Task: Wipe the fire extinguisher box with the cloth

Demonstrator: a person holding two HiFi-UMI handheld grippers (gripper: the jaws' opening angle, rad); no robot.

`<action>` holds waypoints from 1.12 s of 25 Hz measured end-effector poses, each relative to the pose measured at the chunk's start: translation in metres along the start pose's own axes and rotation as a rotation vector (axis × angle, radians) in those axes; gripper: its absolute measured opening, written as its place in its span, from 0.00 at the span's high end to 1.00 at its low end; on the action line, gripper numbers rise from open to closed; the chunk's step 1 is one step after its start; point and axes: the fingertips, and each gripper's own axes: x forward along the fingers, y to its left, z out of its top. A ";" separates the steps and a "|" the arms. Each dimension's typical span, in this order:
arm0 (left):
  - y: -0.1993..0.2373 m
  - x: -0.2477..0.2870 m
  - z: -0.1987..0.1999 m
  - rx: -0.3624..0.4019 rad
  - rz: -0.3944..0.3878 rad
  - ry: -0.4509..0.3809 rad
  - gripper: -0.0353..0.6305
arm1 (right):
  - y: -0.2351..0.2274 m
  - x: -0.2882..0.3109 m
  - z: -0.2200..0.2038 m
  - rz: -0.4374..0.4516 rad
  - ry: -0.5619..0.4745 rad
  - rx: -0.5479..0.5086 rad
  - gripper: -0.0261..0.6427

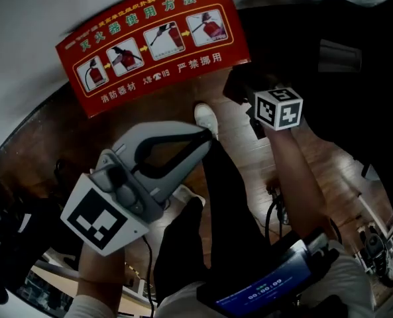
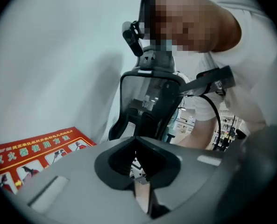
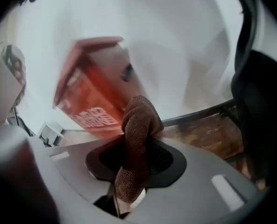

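Observation:
The red fire extinguisher box (image 1: 153, 42), printed with white instruction pictures, stands against a white wall at the top of the head view. It also shows at the lower left of the left gripper view (image 2: 33, 160) and blurred in the right gripper view (image 3: 94, 85). My right gripper (image 3: 136, 164) is shut on a brown knitted cloth (image 3: 137, 125) that bulges up between its jaws. In the head view the right gripper (image 1: 249, 95) sits just below the box's right corner. My left gripper (image 1: 206, 136) is shut on nothing, held lower and turned back toward the person (image 2: 138, 169).
A wooden floor (image 1: 242, 144) lies below, with the person's dark trouser legs and a white shoe (image 1: 207, 119) on it. A white wall (image 3: 175, 41) backs the box. A dark chair (image 2: 150, 104) and cables show in the left gripper view.

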 end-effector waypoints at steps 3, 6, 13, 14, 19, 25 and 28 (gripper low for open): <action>-0.037 -0.022 -0.010 -0.023 0.018 -0.010 0.95 | 0.046 -0.026 0.006 0.040 -0.113 0.095 0.79; -0.072 -0.043 -0.018 -0.051 0.029 -0.010 0.95 | 0.084 -0.045 0.018 0.114 -0.259 0.292 0.79; -0.095 -0.075 -0.018 -0.059 0.058 -0.027 0.95 | 0.115 -0.031 0.043 0.157 -0.456 0.691 0.79; -0.092 -0.078 -0.019 -0.063 0.069 -0.032 0.95 | 0.114 -0.023 0.044 0.170 -0.469 0.741 0.79; -0.070 -0.088 -0.025 -0.120 0.128 -0.085 0.95 | 0.094 0.015 0.036 0.174 -0.485 0.912 0.79; -0.034 -0.108 -0.046 -0.130 0.195 -0.110 0.95 | 0.061 0.070 0.005 0.091 -0.447 0.936 0.79; -0.016 -0.116 -0.058 -0.134 0.238 -0.122 0.95 | 0.043 0.099 -0.018 0.044 -0.409 0.929 0.79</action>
